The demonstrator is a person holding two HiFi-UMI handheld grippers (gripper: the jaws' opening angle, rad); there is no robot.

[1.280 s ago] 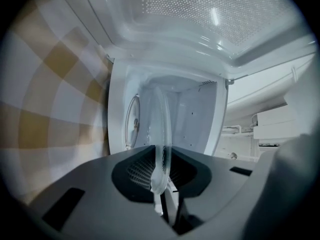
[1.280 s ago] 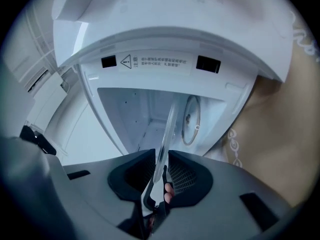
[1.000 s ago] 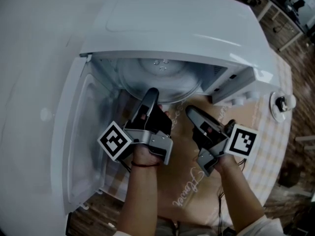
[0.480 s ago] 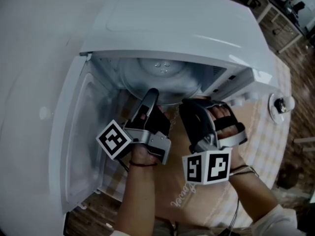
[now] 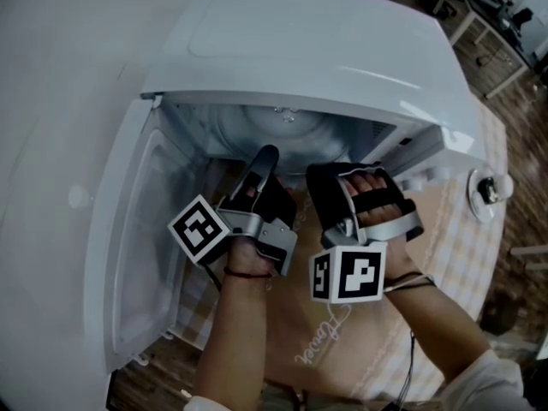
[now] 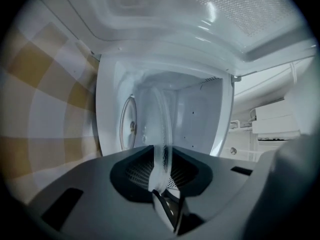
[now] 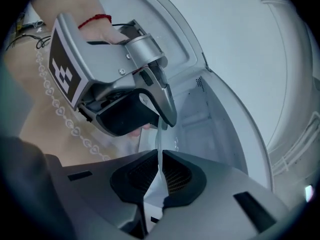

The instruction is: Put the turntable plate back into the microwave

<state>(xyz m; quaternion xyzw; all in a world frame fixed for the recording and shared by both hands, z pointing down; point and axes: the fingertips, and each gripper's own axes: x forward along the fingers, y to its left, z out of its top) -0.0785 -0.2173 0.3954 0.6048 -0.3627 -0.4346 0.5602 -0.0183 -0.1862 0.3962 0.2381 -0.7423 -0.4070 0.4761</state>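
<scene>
Glass turntable plate (image 6: 159, 115) runs between the left gripper's (image 6: 162, 153) jaws, which have just been opening and stand clear of its rim. The right gripper (image 7: 159, 156) clamps that rim. Ahead of both, the plate lies inside the microwave (image 5: 325, 50). This looks like the seating step; next, the right jaws probably need to release and withdraw.

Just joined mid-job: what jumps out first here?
The white microwave stands with its door swung open at left, the glass turntable plate inside its cavity. The right hand-held gripper pinches the plate's front rim; the left hand-held gripper, rim between its jaws, has just been opening.
</scene>
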